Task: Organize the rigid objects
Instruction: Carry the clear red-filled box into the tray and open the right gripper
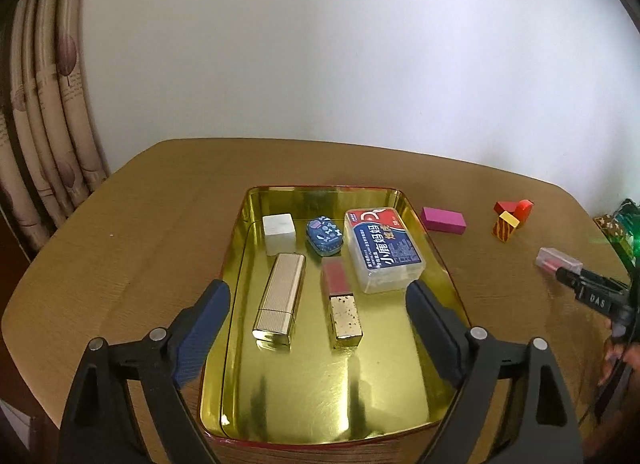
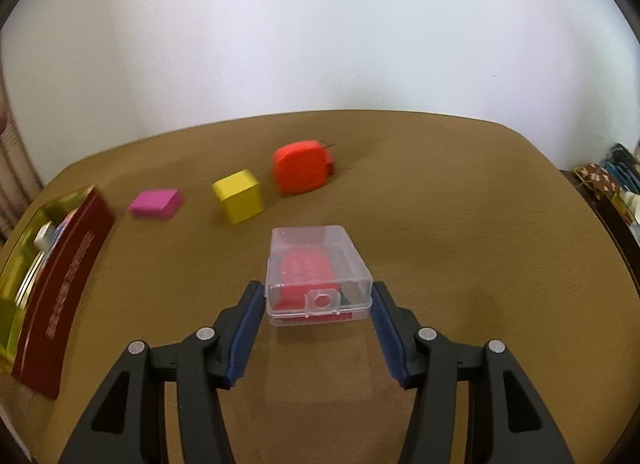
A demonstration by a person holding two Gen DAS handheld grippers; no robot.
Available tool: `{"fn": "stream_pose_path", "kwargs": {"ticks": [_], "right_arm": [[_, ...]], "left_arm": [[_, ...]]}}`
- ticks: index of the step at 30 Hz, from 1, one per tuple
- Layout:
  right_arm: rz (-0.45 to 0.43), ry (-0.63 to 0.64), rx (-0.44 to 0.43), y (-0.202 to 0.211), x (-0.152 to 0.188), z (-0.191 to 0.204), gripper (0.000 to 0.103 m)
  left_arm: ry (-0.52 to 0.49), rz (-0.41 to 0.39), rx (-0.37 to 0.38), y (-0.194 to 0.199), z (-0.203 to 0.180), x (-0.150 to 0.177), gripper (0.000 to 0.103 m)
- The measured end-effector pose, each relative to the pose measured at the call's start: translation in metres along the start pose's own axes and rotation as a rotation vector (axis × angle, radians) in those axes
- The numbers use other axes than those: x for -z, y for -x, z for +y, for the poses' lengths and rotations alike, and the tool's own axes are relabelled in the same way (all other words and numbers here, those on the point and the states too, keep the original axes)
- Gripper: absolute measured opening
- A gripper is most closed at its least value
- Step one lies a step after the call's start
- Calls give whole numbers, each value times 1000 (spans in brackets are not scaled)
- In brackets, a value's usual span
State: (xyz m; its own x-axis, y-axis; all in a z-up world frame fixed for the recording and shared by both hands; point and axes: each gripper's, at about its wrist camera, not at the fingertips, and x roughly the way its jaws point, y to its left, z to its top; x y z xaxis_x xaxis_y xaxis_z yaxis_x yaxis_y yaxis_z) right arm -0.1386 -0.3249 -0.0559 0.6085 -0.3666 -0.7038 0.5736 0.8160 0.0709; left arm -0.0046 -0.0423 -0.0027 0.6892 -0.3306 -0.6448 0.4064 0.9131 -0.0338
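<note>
A gold tin tray [image 1: 320, 392] holds a white cube [image 1: 279, 228], a blue oval tin [image 1: 324, 236], a clear floss box [image 1: 382, 250], a ribbed gold case [image 1: 280, 298] and a lipstick [image 1: 340, 306]. My left gripper [image 1: 318, 296] is open and empty above the tray's near half. My right gripper [image 2: 319, 296] has its jaws on both sides of a clear plastic box with red contents [image 2: 316, 274], touching or nearly touching it. That box also shows in the left wrist view [image 1: 558, 260].
On the wooden table [image 2: 460, 223] lie a pink block [image 2: 156, 203], a yellow block [image 2: 239, 201] and an orange-red square object [image 2: 303, 165]. The tray's red outer wall [image 2: 64, 276] stands at the left. A curtain [image 1: 44, 135] hangs far left.
</note>
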Motion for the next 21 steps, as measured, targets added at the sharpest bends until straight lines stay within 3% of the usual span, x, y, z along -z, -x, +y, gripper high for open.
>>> {"fn": "stream_pose_path", "kwargs": {"ticks": [8,15,21], "right_arm": [[31,-8,-86,34,0,31,52],[-11,71,-151,63,-12,71,51],[-49,55,-296,87,-23,103,51]], "left_arm": [[-6,11,-30,-1,5,0,87],[49,-15,-63,7,24,-5,87],[115,-26,-98,10,43,-11,87]]}}
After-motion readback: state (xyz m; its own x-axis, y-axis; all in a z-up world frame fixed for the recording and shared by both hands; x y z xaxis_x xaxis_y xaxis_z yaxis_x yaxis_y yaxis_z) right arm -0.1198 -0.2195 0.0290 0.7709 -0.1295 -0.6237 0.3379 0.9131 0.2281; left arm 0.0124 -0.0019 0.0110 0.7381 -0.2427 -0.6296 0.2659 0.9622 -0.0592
